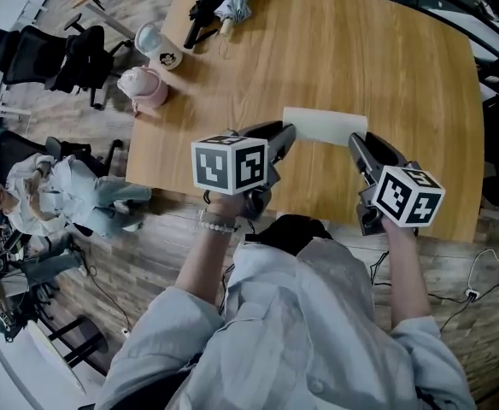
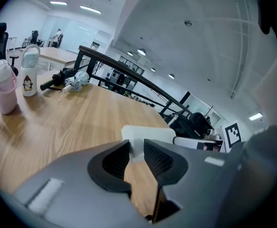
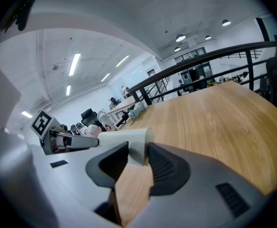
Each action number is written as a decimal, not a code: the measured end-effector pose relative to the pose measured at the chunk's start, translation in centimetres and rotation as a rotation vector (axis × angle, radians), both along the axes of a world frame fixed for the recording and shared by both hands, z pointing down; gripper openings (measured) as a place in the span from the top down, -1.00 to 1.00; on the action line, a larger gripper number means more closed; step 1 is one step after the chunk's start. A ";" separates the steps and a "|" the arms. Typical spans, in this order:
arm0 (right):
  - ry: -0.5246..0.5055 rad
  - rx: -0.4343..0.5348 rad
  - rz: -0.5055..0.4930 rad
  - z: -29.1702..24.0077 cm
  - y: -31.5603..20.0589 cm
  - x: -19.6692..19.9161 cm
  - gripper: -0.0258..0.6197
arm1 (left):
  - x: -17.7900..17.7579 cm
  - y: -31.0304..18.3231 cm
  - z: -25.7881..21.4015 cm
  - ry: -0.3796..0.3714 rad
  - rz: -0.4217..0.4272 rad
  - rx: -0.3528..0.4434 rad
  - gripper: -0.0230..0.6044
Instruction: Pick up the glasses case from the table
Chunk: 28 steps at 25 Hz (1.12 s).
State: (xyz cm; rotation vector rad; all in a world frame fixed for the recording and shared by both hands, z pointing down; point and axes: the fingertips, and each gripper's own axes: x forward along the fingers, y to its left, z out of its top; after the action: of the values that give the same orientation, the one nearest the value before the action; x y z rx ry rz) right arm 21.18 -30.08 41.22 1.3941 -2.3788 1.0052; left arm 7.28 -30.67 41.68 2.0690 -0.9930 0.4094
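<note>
1. Pale cloth shirt fills the foreground.
2. Left gripper and right gripper each clamp ribbed dark pads on one end of the smooth, white, oblong glasses case.
3. Case hangs over the wood-grain table.

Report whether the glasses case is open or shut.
Shut: the glasses case shows as one closed white block in all three views, with no lid raised or gap visible.

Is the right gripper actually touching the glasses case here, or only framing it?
Touching. The right gripper view shows the right gripper with its jaws pressed against both sides of the end of the white glasses case, with no gap on either side.
</note>
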 end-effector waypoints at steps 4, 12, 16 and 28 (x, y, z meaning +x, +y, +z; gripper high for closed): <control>-0.005 0.037 -0.002 -2.3 0.5 0.1 0.51 | 0.0 0.5 -2.3 0.003 -0.009 0.027 0.61; 0.006 0.110 -0.012 -5.9 1.2 -0.3 0.52 | -0.4 1.5 -5.4 0.029 -0.032 0.067 0.61; 0.018 0.132 -0.002 -7.1 1.2 -0.3 0.52 | -0.5 1.4 -6.5 0.038 -0.037 0.088 0.61; 0.044 0.172 0.025 -9.0 1.0 -0.4 0.53 | -0.6 0.9 -8.2 0.066 -0.038 0.115 0.61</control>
State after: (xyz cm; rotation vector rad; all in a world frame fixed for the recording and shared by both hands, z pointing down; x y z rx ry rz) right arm 20.82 -29.04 32.19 1.4907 -2.4707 0.7823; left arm 6.72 -29.78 33.48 2.1482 -1.0352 0.2683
